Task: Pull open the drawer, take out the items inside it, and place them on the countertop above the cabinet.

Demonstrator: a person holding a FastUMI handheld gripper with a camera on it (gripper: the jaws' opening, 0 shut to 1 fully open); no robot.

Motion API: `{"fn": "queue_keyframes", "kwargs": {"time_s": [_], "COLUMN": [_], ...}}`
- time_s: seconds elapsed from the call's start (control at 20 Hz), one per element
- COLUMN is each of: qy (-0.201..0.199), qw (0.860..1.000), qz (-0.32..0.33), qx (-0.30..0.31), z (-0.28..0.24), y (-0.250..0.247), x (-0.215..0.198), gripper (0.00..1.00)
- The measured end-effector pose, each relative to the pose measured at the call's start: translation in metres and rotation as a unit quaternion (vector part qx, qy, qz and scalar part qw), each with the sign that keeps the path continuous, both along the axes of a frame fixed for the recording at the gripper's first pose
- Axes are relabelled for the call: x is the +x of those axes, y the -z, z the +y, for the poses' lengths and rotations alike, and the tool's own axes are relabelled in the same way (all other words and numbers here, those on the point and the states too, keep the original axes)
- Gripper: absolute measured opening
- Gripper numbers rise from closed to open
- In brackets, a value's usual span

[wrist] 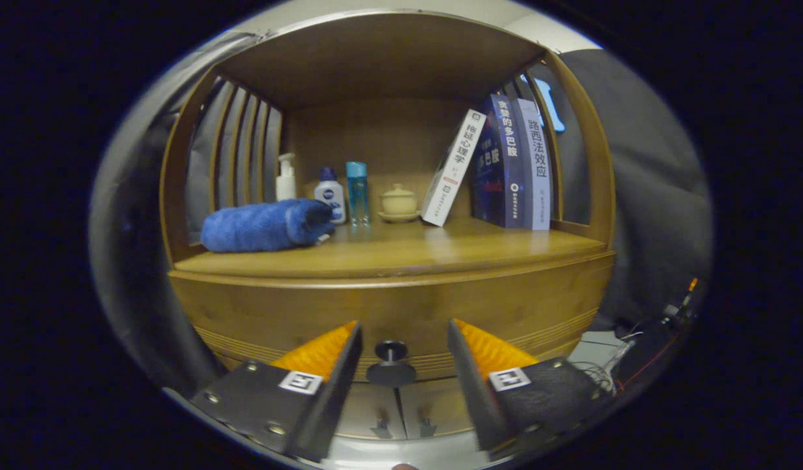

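Claw: fingers spread wide, nothing pinched, one finger on each side of the drawer knob. The spread looks set so the knob can pass into the gap before closing; neither finger touches it yet.

Drawer: wooden front below the worktop, fully closed, contents hidden. Knob sits between the fingers, stalk toward the drawer face, disc toward the claw. Judged step: approach to the knob; pulling not begun.

Worktop: the cabinet's top surface, at 12 o'clock from the claw, inside an open wooden alcove. Front strip bare, which suits it as the landing place for the drawer's items.

Rolled blue towel: lying at 10 o'clock, toward the slatted side.

Three bottles: upright behind the towel's end, close together.

Lidded cup on saucer: at 12 o'clock, toward the back.

Books: at 1 o'clock; one leans against two upright, propped by them.

Lower cabinet doors: under the drawer, closed, small handles side by side.
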State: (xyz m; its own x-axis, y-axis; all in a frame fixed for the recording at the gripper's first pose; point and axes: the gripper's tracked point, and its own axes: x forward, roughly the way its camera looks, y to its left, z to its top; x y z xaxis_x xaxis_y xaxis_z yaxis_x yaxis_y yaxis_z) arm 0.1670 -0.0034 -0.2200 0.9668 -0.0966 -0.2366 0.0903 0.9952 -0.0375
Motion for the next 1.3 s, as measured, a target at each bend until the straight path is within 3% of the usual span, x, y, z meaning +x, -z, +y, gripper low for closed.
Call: {"fn": "queue_keyframes", "kwargs": {"time_s": [0.15,0.25,0.3,0.6,0.8,1.3], "qy": [-0.019,-0.024,-0.022,-0.031,-0.045,-0.045], "qw": [1.0,0.999,1.0,0.997,0.997,0.998], "qz": [0.022,0.018,0.01,0.028,0.013,0.01], "qx": [0.001,-0.01,-0.016,-0.058,-0.061,-0.037], "z": [0.011,0.016,0.015,0.017,0.018,0.019], "y": [0.017,0.02,0.017,0.028,0.027,0.02], "x": [0.005,0.003,0.003,0.006,0.002,-0.112], "gripper": [0.62,0.63,0.44,0.43,0.33,0.33]}}
